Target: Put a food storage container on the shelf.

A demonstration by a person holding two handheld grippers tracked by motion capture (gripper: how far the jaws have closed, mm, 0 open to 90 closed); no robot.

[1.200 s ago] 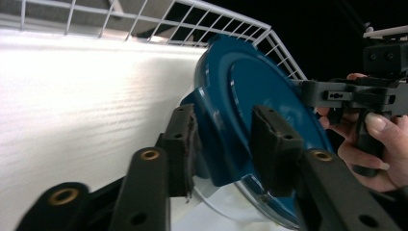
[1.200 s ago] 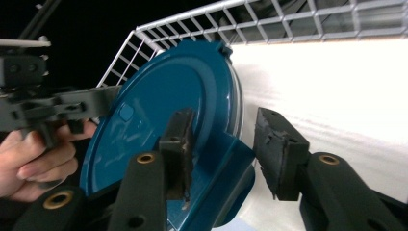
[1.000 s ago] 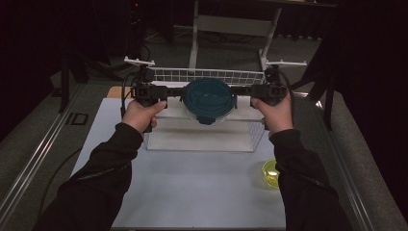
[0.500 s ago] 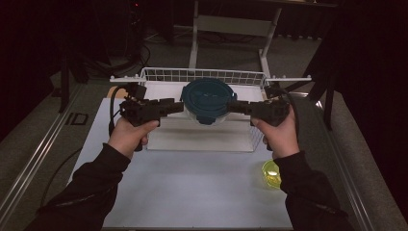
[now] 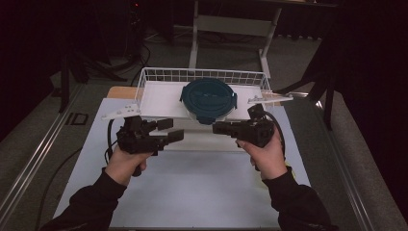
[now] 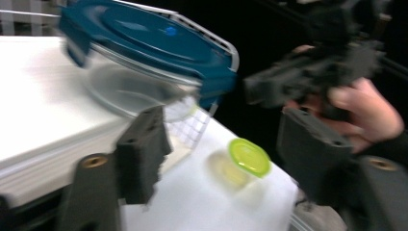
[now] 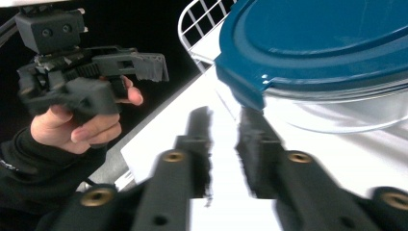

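Blue-lidded container (image 5: pixel 208 100) in basket, between and beyond both empty claws

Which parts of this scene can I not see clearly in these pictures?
- Inside of the glass container: in the left gripper view it is blurred and its blue lid covers it, so I cannot tell if it is empty.
- Small green-lidded cup: in the high view the right hand hides it.
- Right gripper: its own view is blurred; whether the jaws touch is unclear.
- Wire basket: the container hides part of its floor.
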